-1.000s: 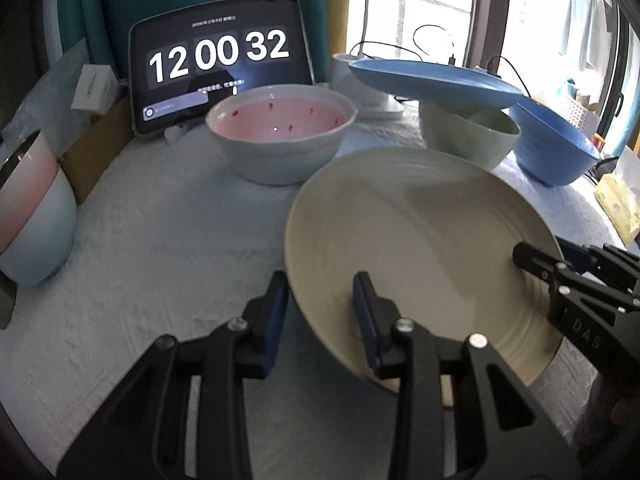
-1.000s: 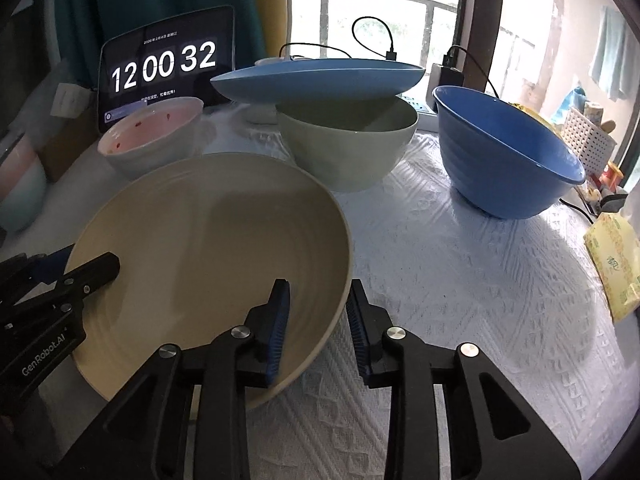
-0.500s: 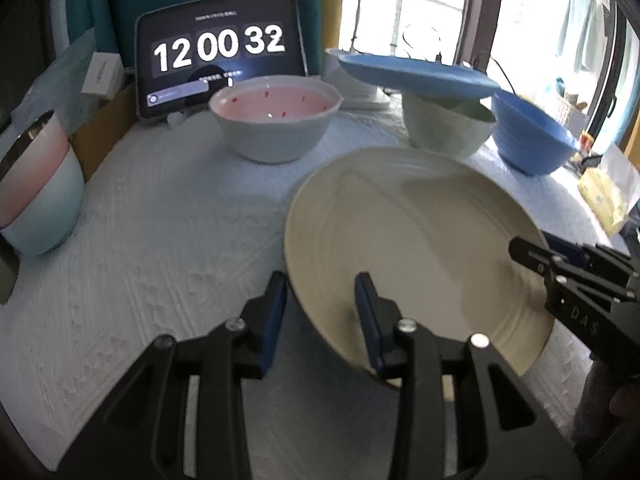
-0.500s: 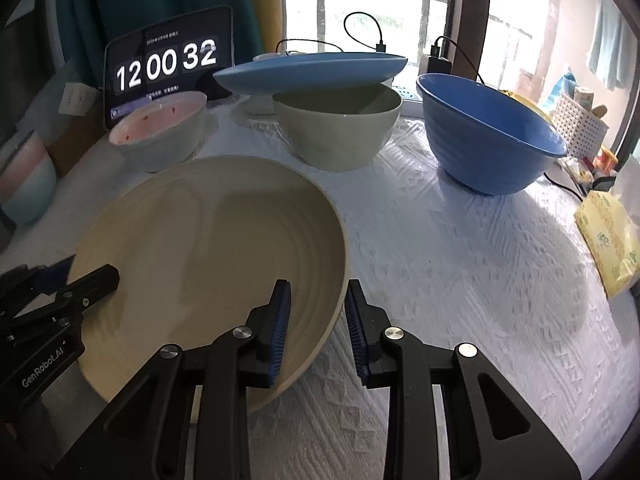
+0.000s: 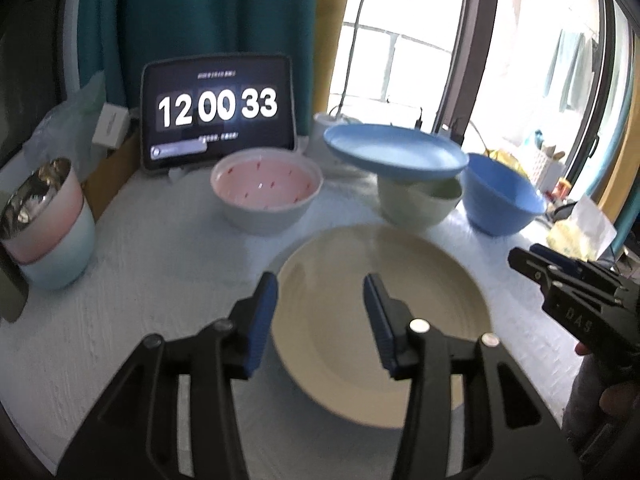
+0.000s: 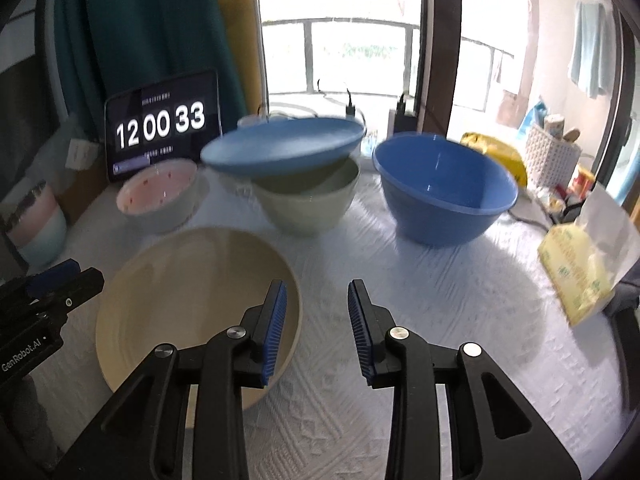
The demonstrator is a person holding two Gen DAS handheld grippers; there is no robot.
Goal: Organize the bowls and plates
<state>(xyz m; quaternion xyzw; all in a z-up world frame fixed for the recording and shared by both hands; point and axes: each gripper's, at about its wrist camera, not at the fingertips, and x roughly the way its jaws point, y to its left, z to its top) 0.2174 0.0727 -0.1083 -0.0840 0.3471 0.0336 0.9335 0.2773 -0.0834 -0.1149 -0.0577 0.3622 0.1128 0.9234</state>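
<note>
A large cream plate (image 5: 384, 312) lies on the white cloth; it also shows in the right wrist view (image 6: 188, 300). My left gripper (image 5: 320, 316) is open, raised over the plate's left rim. My right gripper (image 6: 316, 320) is open, above the plate's right rim. A blue plate (image 5: 394, 152) rests on a pale green bowl (image 5: 420, 208). A pink-lined bowl (image 5: 266, 190) and a blue bowl (image 5: 500, 200) stand behind.
A tablet clock (image 5: 218, 112) leans at the back. Stacked pink and blue cups (image 5: 44, 224) stand at the left edge. A yellow packet (image 6: 576, 272) lies at the right. Cables and chargers (image 6: 352, 108) sit by the window.
Both grippers opened and let go of the cream plate, then lifted and drew back. The plate now lies flat on the cloth.
</note>
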